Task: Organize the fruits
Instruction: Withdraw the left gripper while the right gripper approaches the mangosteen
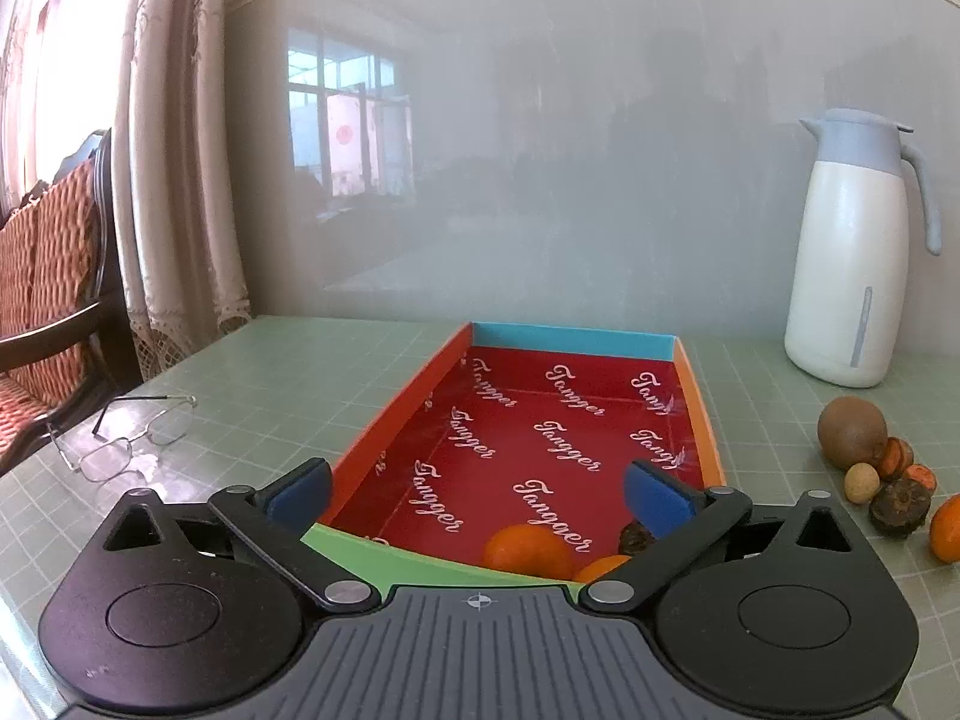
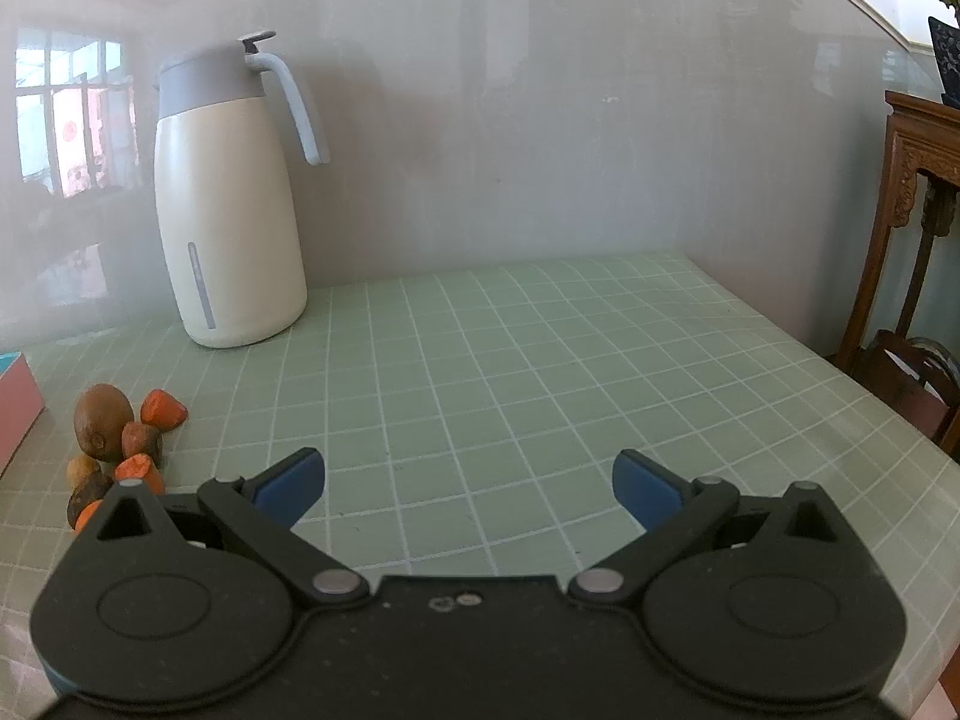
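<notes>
Tray [image 1: 696,396] was seen lying flat on the green gridded tabletop [image 2: 540,360], long axis running away from the left camera toward the wall, blue short wall at the far end, green short wall nearest. Two oranges [image 1: 528,549] and a dark fruit [image 1: 637,537] were seen inside at the near right corner. Left gripper [image 1: 477,495] was held over the near end, jaws spread wide, nothing pinched. Loose fruit pile [image 2: 120,438] was seen on the tabletop right of the tray, near a white jug [image 2: 228,210]. Right gripper [image 2: 468,489] was held over bare tabletop, jaws spread, empty. Eyeglasses [image 1: 129,438] were seen left of the tray.
</notes>
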A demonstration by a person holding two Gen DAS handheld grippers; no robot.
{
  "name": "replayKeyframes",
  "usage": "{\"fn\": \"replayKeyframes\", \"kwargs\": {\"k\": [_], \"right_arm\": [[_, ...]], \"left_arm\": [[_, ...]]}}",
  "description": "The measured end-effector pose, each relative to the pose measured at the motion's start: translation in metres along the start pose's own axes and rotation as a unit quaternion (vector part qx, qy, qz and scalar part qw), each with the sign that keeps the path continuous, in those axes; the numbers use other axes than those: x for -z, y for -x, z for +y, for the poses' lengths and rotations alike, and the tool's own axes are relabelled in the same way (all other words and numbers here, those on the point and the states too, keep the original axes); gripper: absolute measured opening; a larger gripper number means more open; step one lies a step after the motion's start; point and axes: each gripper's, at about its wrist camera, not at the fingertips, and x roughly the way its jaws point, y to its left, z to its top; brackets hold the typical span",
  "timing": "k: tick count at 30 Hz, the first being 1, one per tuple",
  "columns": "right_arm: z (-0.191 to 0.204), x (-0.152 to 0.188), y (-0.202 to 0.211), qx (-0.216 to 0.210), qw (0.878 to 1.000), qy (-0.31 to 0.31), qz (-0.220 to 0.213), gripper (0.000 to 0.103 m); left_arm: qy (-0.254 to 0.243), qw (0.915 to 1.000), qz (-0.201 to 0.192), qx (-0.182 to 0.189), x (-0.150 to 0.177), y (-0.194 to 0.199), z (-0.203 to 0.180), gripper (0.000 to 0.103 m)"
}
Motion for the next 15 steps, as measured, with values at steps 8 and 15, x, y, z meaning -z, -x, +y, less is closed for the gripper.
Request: {"fn": "replayKeyframes", "kwargs": {"k": [8,15], "right_arm": [[0.014,-0.006,-0.010,-0.012,1.000,-0.007,0.002,0.103],[0.039,-0.011,-0.018,-0.031,0.999,0.004,0.006,0.103]], "left_arm": [[0.000,0.9999,0.001,-0.012,0.002,0.001,0.013,0.103],[0.018,0.9996,0.002,-0.024,0.003,0.002,0.034,0.103]]}}
